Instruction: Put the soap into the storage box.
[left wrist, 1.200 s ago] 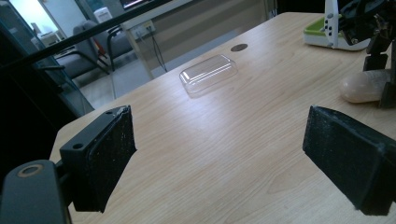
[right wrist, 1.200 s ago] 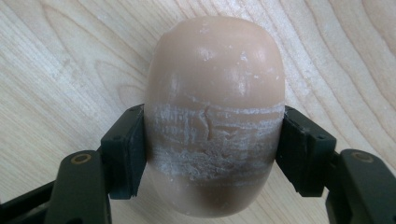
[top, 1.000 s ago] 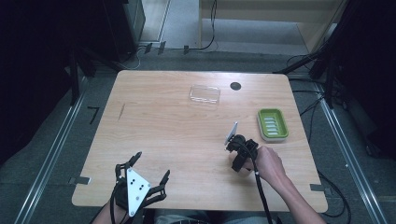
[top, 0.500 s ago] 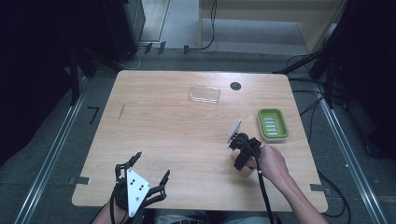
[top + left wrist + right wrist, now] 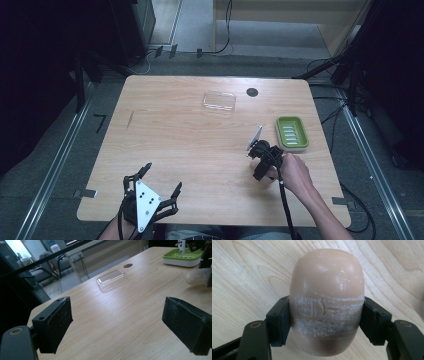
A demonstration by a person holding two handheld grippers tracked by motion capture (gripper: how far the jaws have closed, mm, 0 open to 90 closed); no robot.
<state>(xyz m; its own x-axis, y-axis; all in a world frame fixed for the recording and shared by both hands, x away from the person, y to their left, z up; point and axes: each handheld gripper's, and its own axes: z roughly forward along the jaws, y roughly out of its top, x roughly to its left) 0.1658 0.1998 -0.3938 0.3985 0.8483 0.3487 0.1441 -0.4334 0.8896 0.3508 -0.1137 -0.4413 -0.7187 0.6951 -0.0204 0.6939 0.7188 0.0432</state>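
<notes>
A peach, egg-shaped bar of soap lies on the wooden table, its middle scuffed white. My right gripper is shut on it, one black pad pressed on each side. In the high view that gripper sits at the table's right, just left of a green soap dish. The left gripper view has the soap at its right edge. Over the front-left edge, my left gripper is open and holds nothing; its jaws stand wide apart above bare wood.
A clear plastic lid lies at the back centre, and it also appears in the left gripper view. A round black cable hole sits just right of it. The ribbed green dish rests near the right edge.
</notes>
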